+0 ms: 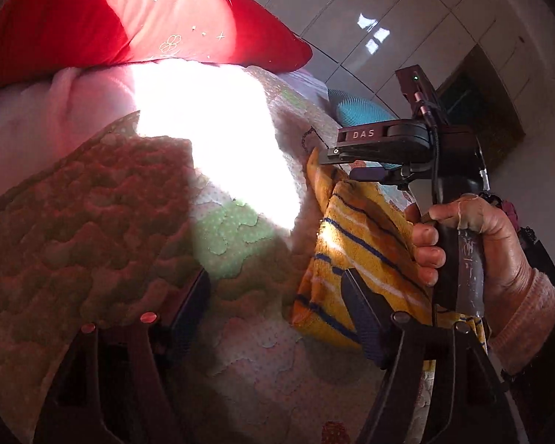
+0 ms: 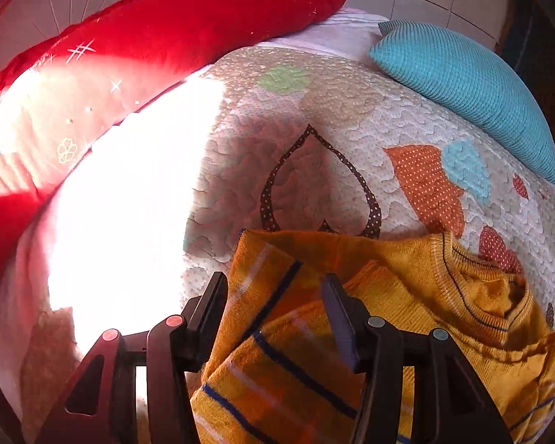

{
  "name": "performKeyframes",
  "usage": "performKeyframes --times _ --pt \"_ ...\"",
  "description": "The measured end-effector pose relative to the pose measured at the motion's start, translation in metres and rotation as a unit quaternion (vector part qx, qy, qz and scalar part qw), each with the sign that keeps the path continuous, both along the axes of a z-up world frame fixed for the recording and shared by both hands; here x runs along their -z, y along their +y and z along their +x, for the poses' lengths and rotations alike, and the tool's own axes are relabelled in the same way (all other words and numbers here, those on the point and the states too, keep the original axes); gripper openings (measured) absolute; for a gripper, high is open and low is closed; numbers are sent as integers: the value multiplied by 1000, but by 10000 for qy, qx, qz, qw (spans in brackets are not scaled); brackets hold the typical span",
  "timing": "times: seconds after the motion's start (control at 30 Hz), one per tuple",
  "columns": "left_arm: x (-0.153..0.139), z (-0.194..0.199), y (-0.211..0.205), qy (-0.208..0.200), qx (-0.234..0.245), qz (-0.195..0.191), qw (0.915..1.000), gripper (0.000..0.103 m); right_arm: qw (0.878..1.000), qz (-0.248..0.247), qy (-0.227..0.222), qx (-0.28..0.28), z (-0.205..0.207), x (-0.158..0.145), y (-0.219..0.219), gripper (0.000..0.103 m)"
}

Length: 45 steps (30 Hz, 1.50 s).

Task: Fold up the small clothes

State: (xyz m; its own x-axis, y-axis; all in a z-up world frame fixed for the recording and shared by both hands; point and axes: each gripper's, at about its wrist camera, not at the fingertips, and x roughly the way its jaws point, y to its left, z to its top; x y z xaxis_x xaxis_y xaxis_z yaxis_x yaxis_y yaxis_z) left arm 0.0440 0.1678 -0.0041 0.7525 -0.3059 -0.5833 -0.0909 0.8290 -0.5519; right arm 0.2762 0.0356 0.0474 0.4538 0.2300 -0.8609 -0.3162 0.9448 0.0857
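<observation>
Both sets of jaws stand half open, gripping nothing. The right gripper (image 2: 273,318) straddles the sweater (image 2: 444,314); pinch one layer squarely. The left gripper (image 1: 277,318) waits beside it.

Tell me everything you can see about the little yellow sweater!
The yellow sweater looks knitted, orange-yellow with dark blue and white stripes and a ribbed round collar. It lies crumpled, partly folded over itself, on the quilt. The right gripper stands open with a striped part between its fingers. In the left wrist view, the left gripper is open, one finger over the sweater's edge.
</observation>
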Motion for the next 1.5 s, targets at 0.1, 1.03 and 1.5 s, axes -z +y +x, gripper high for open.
performKeyframes --times 0.1,1.03,1.5 --pt "1 -1 2 13 -7 22 10000 72 9986 479 -123 180 -24 -26 -56 59" --pt "0 0 -10 256 -115 431 9987 73 9691 690 218 2359 -202 10 -340 68" --pt "-1 -2 -16 354 -122 637 9973 73 9343 338 235 3542 -208 7 -419 2"
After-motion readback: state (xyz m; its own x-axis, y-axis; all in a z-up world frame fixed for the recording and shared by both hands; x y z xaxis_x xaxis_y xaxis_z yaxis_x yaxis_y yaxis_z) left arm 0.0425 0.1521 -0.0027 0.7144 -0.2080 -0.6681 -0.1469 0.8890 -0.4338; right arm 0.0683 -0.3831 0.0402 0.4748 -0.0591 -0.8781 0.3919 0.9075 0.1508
